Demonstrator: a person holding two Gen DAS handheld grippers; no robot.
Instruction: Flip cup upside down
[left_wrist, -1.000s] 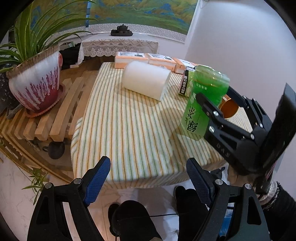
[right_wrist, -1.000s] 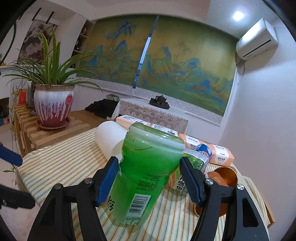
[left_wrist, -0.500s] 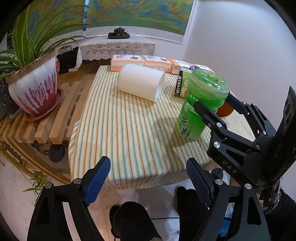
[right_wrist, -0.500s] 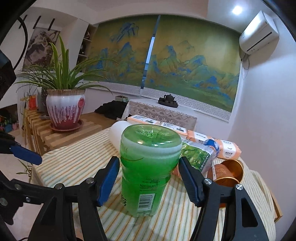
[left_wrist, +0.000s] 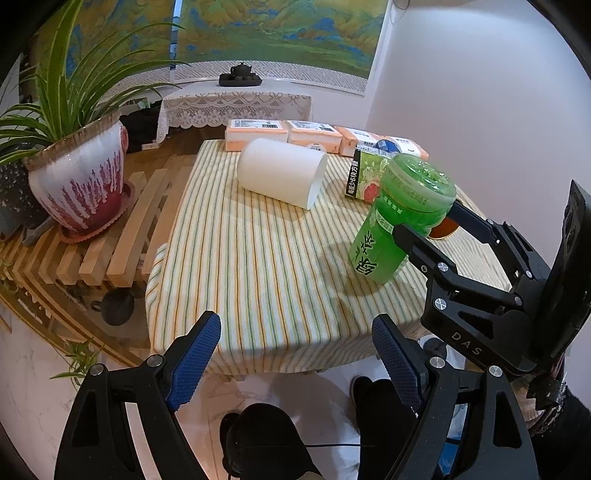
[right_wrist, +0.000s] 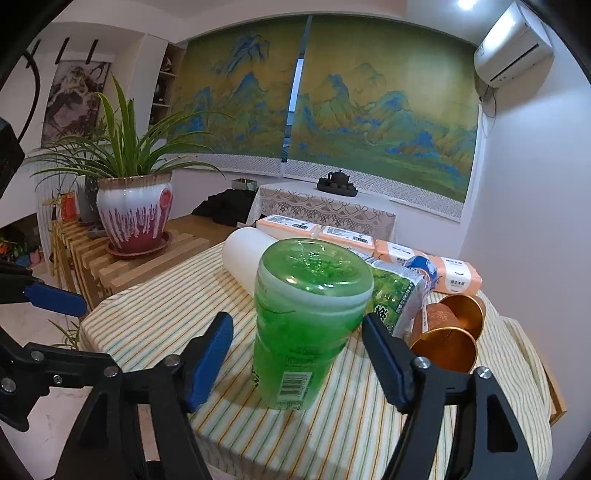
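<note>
A translucent green plastic cup with a printed label stands upside down on the striped tablecloth, its closed base up. It also shows in the left wrist view at the table's right side. My right gripper is open, its blue-padded fingers on either side of the cup with gaps, not touching it. My left gripper is open and empty, off the table's near edge, well left of the cup.
A white paper roll lies behind the cup. Orange tissue packs line the far edge. A green carton and copper cups sit close to the right. A potted plant stands on a slatted bench to the left.
The cup went from tilted in the right gripper's grasp to standing upside down on the cloth. The right gripper's fingers opened off it and drew back a little.
</note>
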